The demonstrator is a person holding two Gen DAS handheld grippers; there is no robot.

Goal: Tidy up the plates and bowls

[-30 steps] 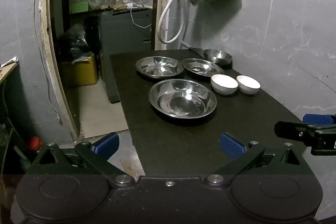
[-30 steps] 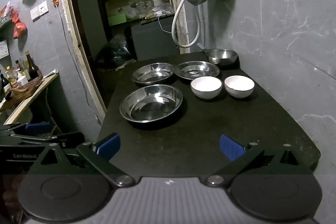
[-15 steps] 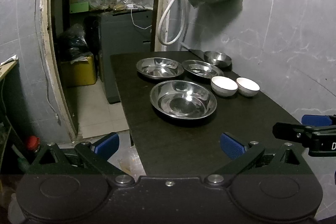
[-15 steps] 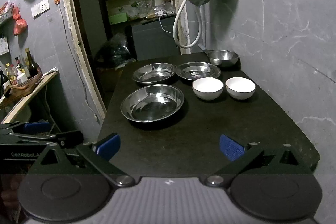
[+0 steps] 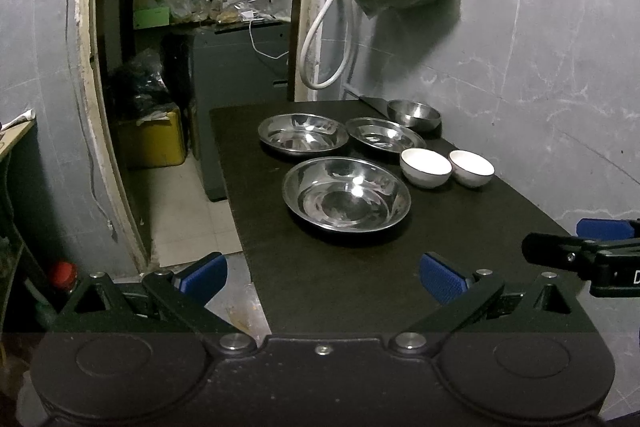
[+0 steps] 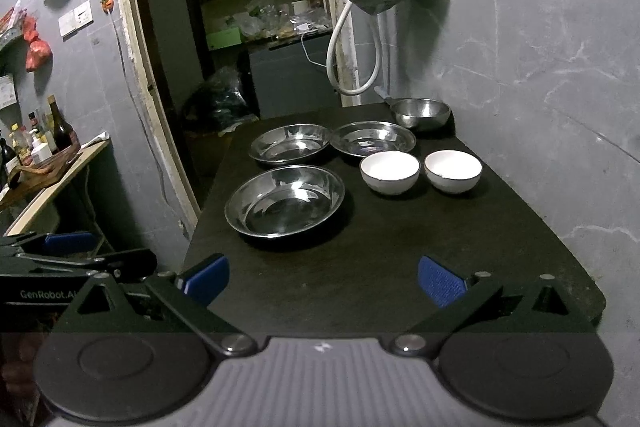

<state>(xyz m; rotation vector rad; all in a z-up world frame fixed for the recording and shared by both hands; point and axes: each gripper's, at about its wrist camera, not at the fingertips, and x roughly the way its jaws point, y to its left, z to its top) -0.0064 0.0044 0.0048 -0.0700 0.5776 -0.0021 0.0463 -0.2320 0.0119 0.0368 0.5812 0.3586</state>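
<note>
Steel and white china sit on the dark bench (image 6: 400,267), nothing stacked yet: the large steel plate (image 6: 285,201) nearest, two smaller steel plates (image 6: 290,143) (image 6: 374,138) behind it toward 12 o'clock, a steel bowl (image 6: 420,111) at the far corner by the wall, and two white bowls (image 6: 389,171) (image 6: 453,169) side by side at about 1 o'clock. Both the left gripper (image 5: 322,273) and the right gripper (image 6: 322,273) hang empty with jaws spread wide, short of the dishes. A sound start is probably nesting one white bowl in the other, pinching its rim. The bench's 9 o'clock edge drops to the floor just beside the large plate, so slide nothing that way; the near bench is bare for staging.
</note>
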